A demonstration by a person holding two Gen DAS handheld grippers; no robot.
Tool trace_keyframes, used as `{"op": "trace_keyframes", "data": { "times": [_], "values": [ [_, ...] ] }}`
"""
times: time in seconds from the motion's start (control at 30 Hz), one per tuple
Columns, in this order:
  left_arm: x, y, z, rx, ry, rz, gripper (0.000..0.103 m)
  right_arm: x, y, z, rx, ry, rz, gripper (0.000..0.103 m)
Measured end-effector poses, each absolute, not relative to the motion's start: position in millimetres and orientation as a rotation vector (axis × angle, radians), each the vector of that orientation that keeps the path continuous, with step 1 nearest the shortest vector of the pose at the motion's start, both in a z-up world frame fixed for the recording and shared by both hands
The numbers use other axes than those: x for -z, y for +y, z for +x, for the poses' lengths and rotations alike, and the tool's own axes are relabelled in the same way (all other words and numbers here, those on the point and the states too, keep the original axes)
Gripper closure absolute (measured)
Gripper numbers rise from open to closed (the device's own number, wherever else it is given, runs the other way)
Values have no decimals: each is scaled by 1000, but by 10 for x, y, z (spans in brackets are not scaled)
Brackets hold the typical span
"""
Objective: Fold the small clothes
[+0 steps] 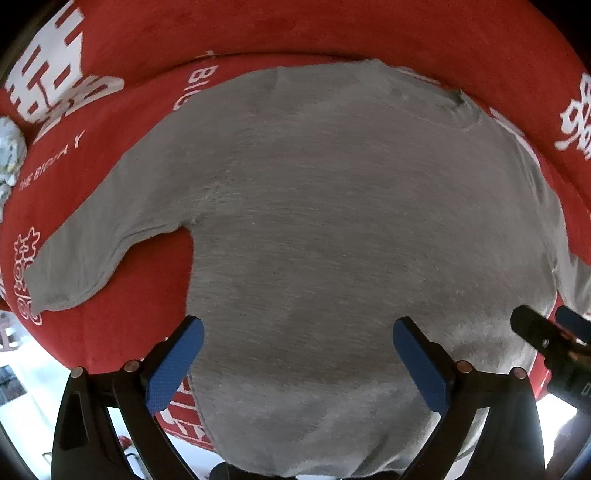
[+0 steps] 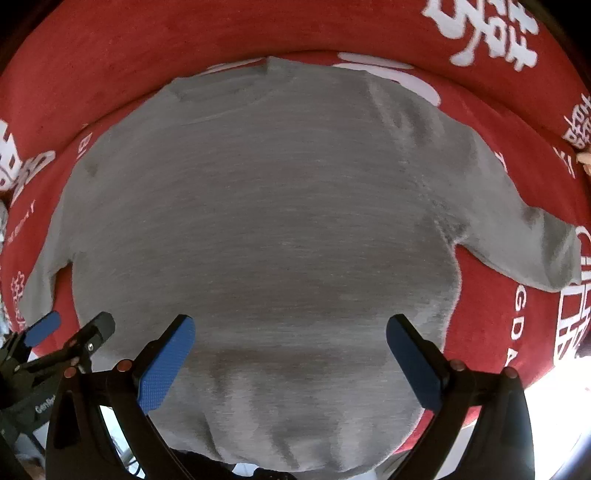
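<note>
Left-wrist view shows the grey long-sleeved knit top (image 1: 314, 221) spread flat on the red printed cloth (image 1: 332, 33) for folding, left gripper (image 1: 297, 363) and right gripper (image 2: 290, 363) both wide apart, empty.

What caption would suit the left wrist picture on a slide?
Open left gripper poised over a grey long-sleeved top laid flat on a red printed cloth, with the right gripper at the edge.

One grey long-sleeved top (image 1: 314, 229); one red printed cloth (image 1: 258, 33); two grippers, left (image 1: 297, 326), right (image 2: 290, 326).
</note>
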State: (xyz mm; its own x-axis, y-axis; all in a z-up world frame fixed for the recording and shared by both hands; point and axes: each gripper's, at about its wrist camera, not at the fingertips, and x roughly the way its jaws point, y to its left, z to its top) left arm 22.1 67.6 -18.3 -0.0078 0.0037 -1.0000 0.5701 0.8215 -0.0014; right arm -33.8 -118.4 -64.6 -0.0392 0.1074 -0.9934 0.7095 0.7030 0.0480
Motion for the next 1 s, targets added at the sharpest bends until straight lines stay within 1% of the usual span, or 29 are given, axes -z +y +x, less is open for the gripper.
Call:
{"op": "trace_keyframes", "data": {
  "times": [0.1, 0.27, 0.47, 0.6, 0.73, 0.83, 0.93, 0.97, 1.0],
  "values": [
    [183, 846, 348, 466, 1530, 394, 0, 639, -1071, -256, 530, 1566, 672, 0],
    [218, 1374, 684, 403, 1524, 245, 0, 621, -859, -84, 487, 1554, 650, 0],
    [343, 2368, 1108, 245, 1496, -11, 0, 651, -557, 129, 425, 1554, 628, 0],
    [586, 3079, 1340, 118, 1502, -187, 0, 697, -306, 250, 379, 1573, 613, 0],
    [835, 3412, 1476, 108, 1534, -340, 0, 743, -58, 331, 332, 1598, 584, 0],
    [873, 3465, 1607, 134, 1499, -363, 0, 758, 130, 392, 295, 1609, 547, 0],
    [923, 3588, 1743, 119, 1467, -452, 1, 794, 295, 456, 263, 1624, 530, 0],
    [937, 3633, 1768, 95, 1450, -468, 4, 825, 346, 517, 257, 1627, 528, 0],
    [944, 3638, 1787, 73, 1444, -467, 17, 834, 407, 533, 247, 1631, 525, 0]
  ]
}}
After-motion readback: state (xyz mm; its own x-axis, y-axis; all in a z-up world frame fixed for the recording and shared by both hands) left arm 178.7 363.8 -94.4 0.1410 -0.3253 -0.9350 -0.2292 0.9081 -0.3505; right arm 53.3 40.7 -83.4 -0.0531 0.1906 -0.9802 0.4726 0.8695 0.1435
